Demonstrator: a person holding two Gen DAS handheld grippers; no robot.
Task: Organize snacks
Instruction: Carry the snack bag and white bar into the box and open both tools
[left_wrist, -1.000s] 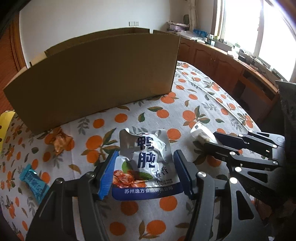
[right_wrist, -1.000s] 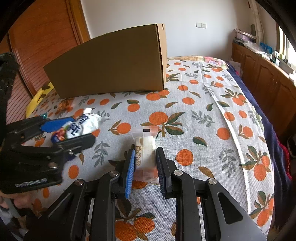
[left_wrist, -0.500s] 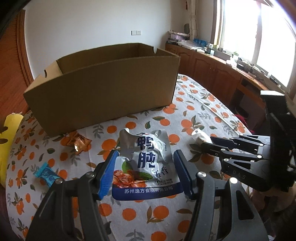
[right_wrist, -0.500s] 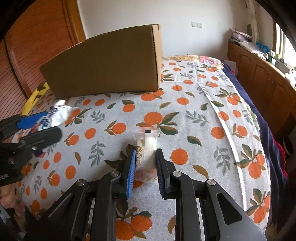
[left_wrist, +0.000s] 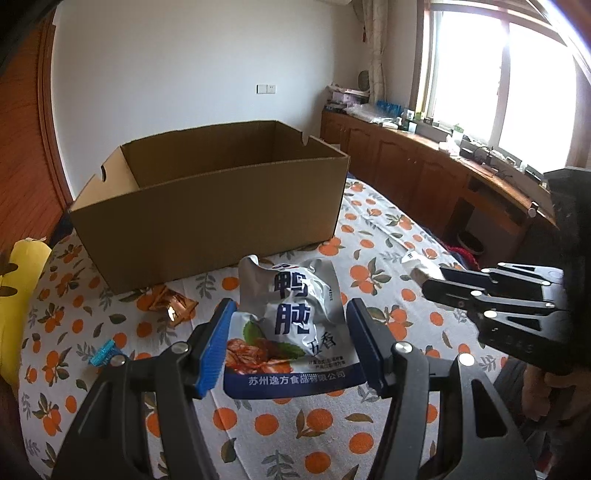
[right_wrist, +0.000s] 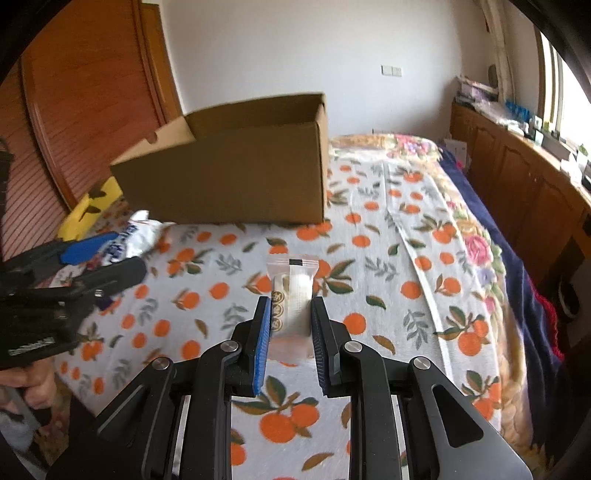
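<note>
Both grippers' jaws clamped, raised.

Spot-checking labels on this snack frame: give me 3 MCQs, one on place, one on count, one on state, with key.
1. Where does the orange wrapped candy lie?
A. inside the cardboard box
B. on the cloth in front of the box
C. in the right gripper

2. How many snack packets are held in jaws?
A. none
B. one
C. two

3. What state is the cardboard box in?
A. open-topped
B. taped shut
C. flattened

Key:
1 B, it lies on the orange-print cloth near the box's front wall.
2 C, the left gripper holds the silver pouch and the right gripper holds the white bar packet.
3 A, its inner walls show from above.
</note>
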